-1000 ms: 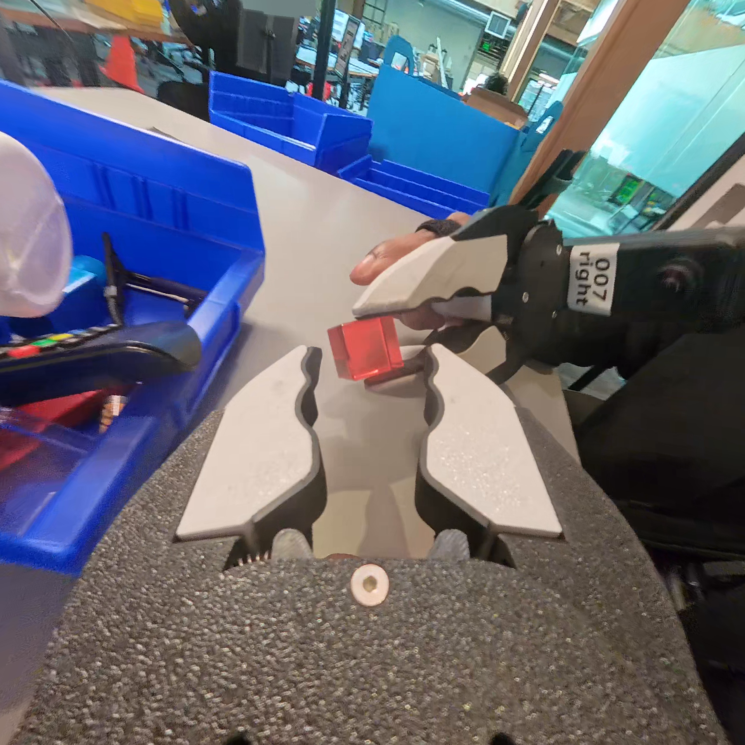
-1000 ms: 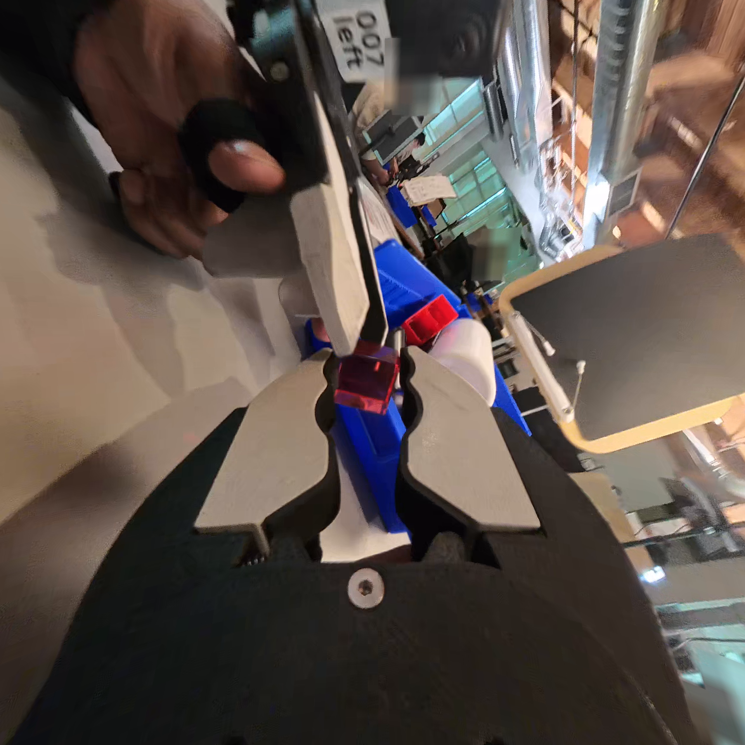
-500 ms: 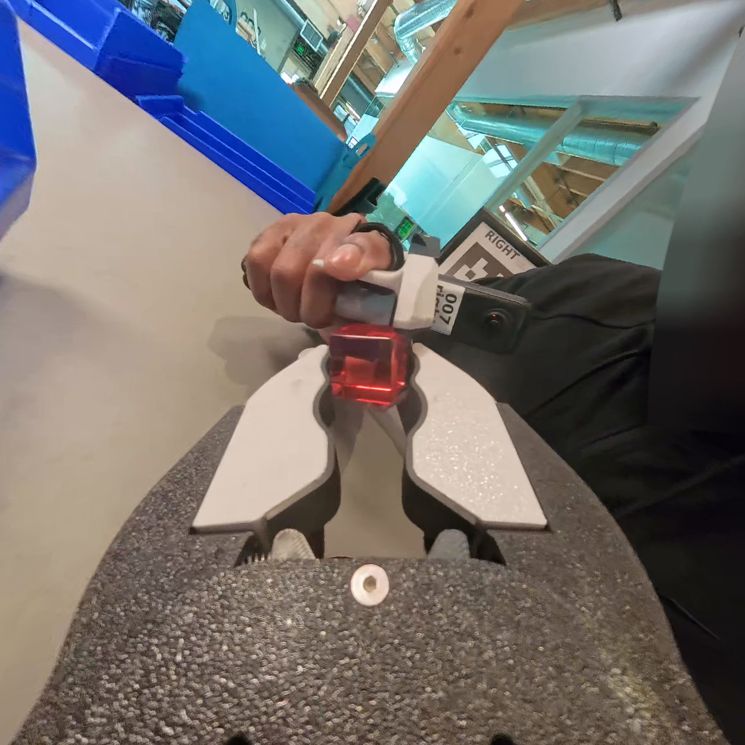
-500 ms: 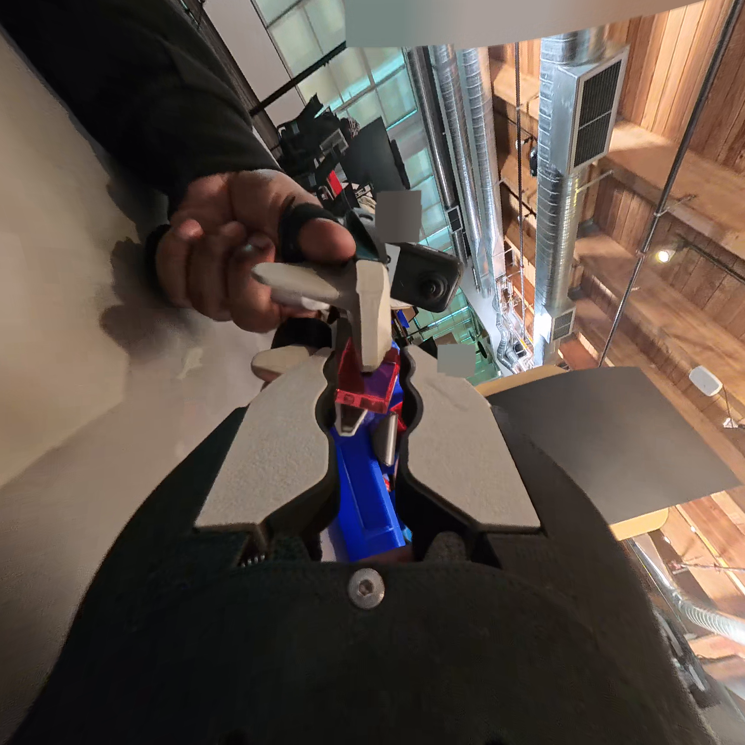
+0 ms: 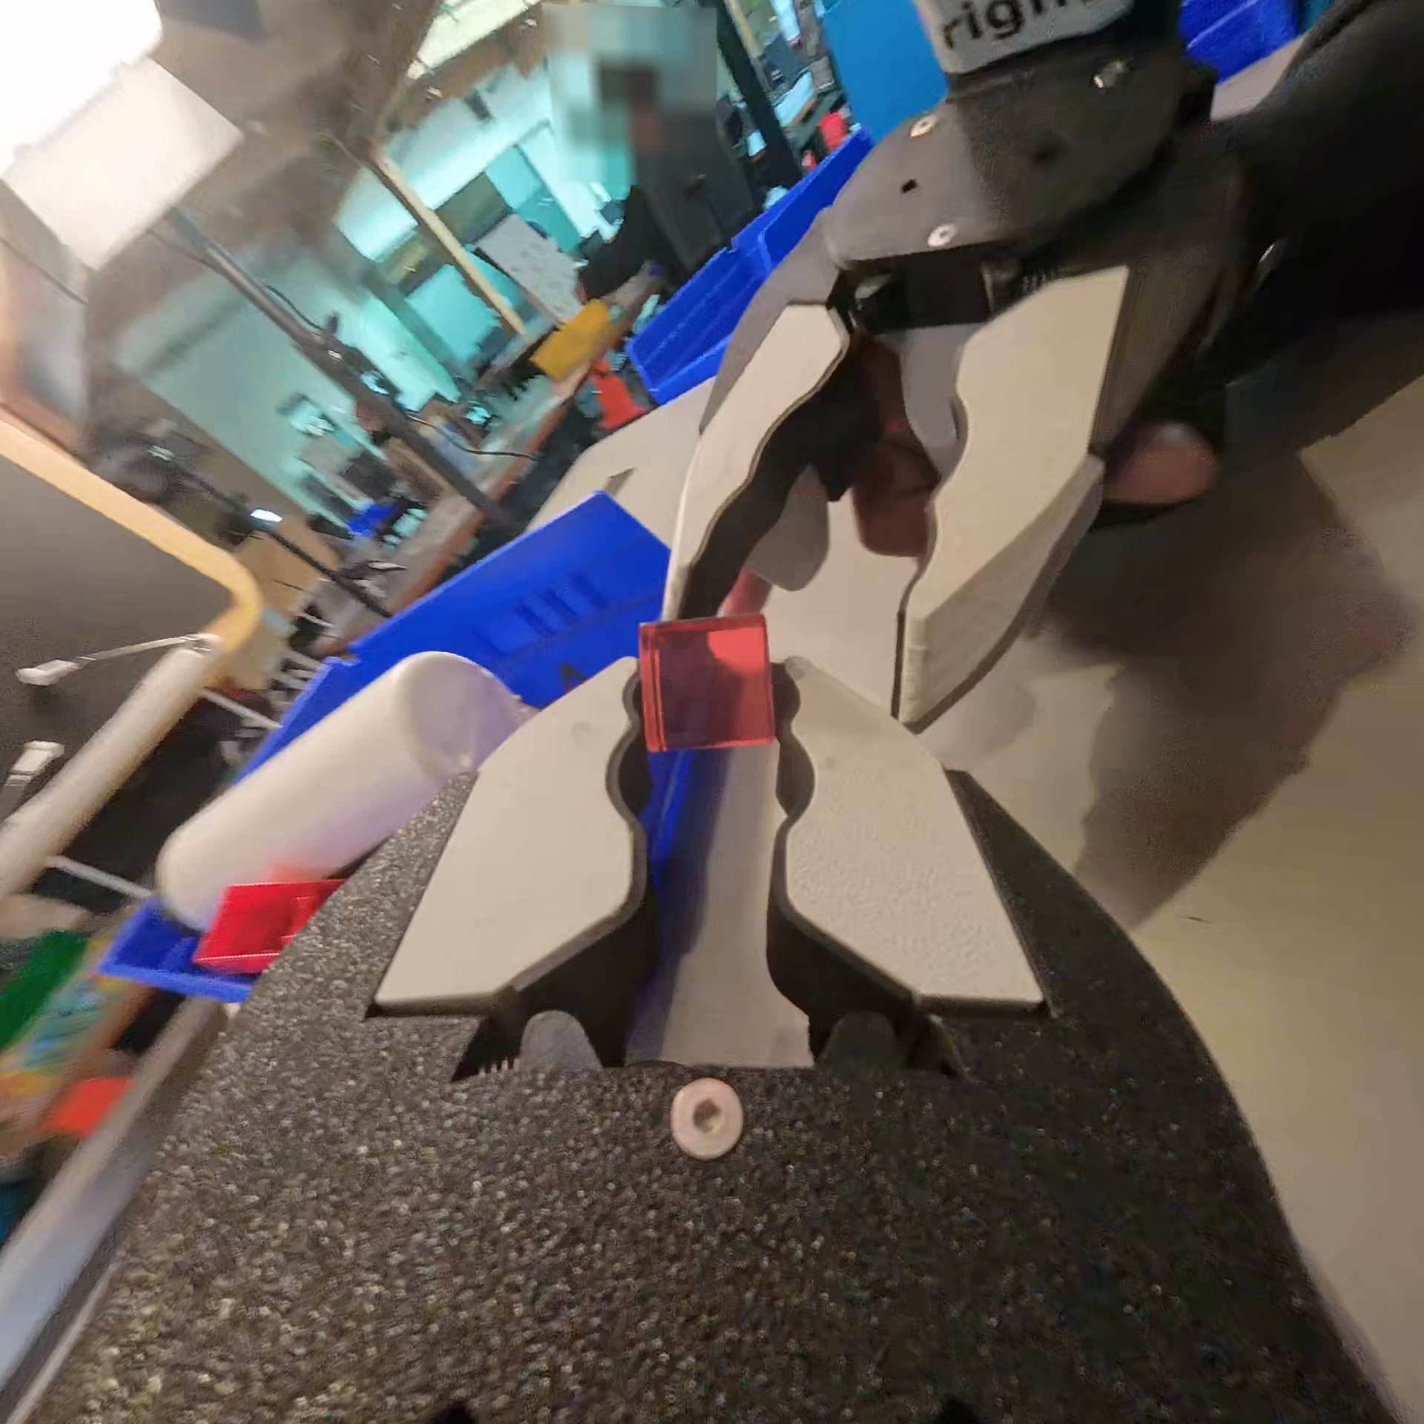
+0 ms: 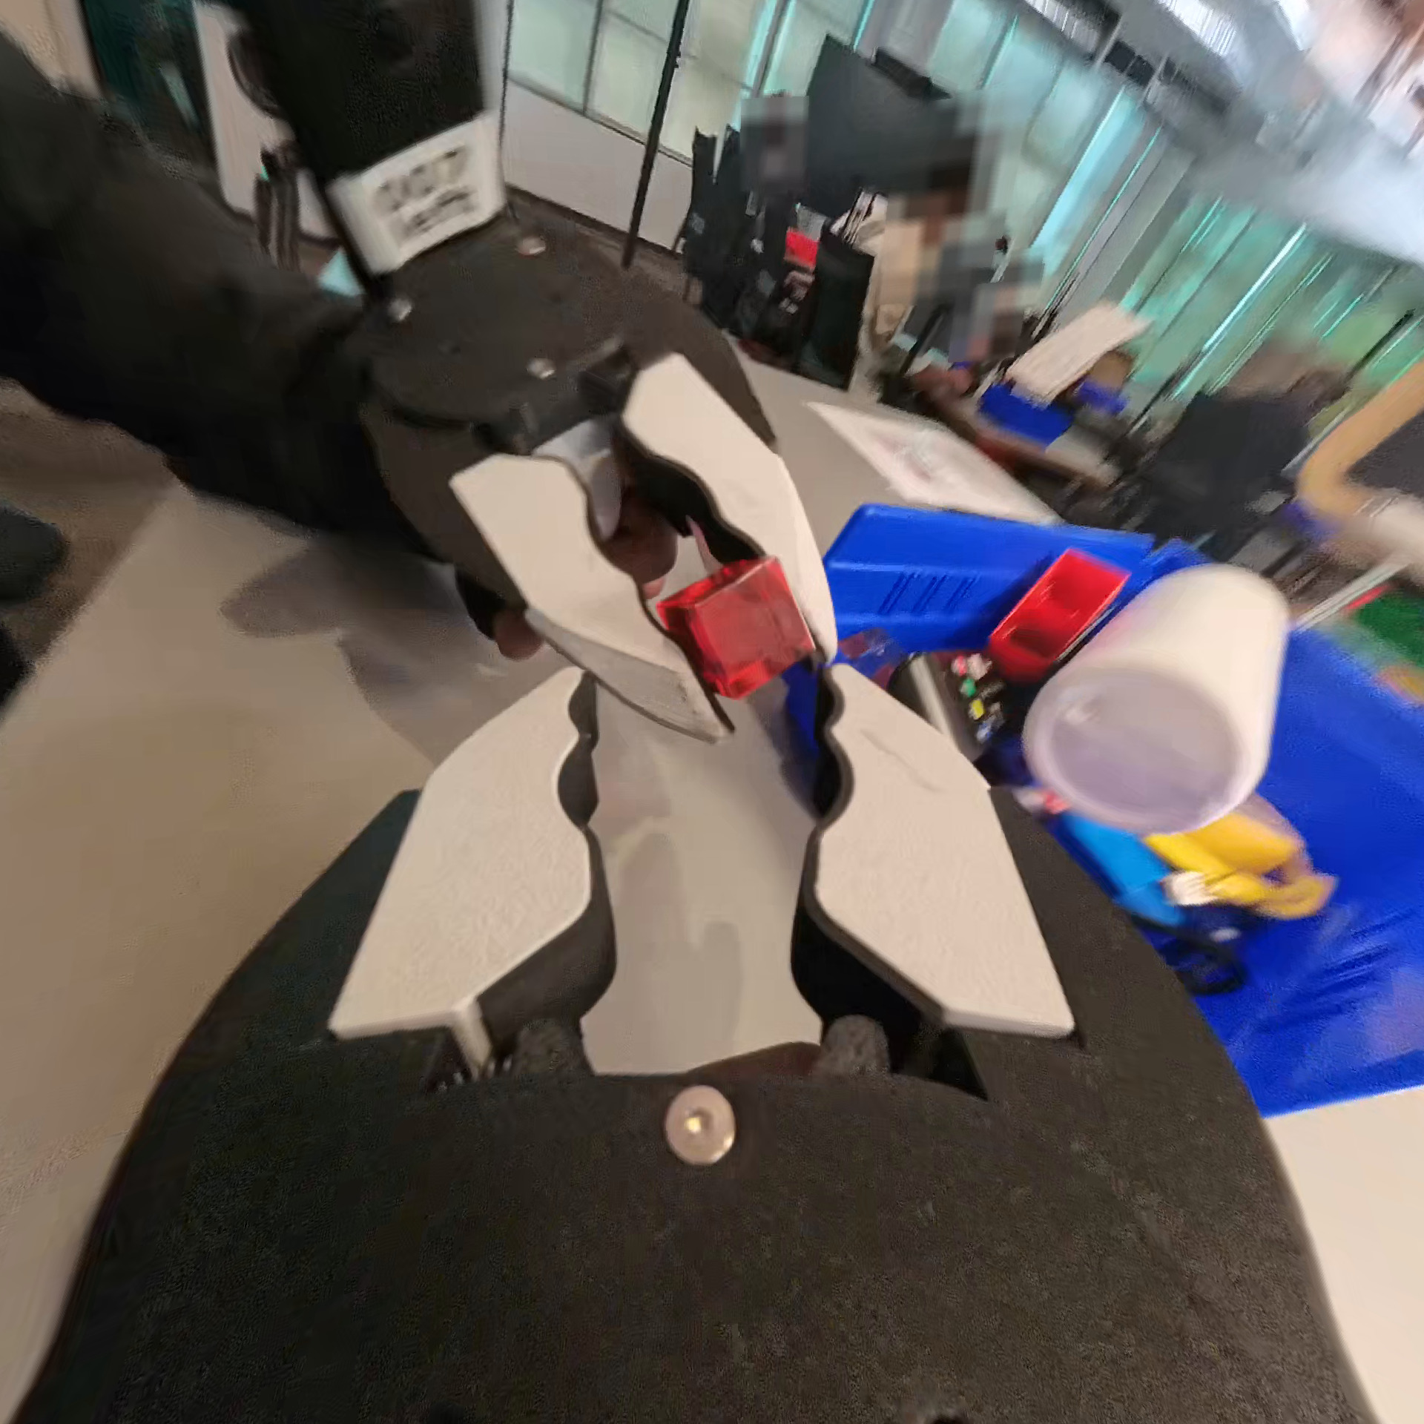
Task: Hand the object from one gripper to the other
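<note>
Red translucent cube (image 5: 707, 682) sits clamped between the tips of the left tongs (image 5: 707, 693), held up above the pale worktop (image 5: 1271, 886). The left wrist view shows its flat near face squarely, pinched on both sides by the grey fingers (image 5: 539, 848). The right tongs (image 5: 817, 639) hang just beyond it in that view, spread wide and empty, one tip close above the cube's far edge; whether it touches cannot be told.

The right wrist view gives the opposite side: the cube (image 6: 736, 636) appears as a solid block with three faces showing, gripped at the end of the left tongs (image 6: 759, 670), which reach in from the far left on a dark sleeve (image 6: 154, 347). The right tongs (image 6: 701, 693) stand released here, their fingers well apart with only bare worktop (image 6: 193, 732) between them, and the cube lies just past their tips.

To the right in this view a blue bin (image 6: 963, 570) holds a small red tray (image 6: 1056, 609), and a white cylinder (image 6: 1156, 701) lies near it, its open end facing the camera. The left wrist view shows the same cylinder (image 5: 331, 770) from its side, at the left, against the bin (image 5: 539, 609).
</note>
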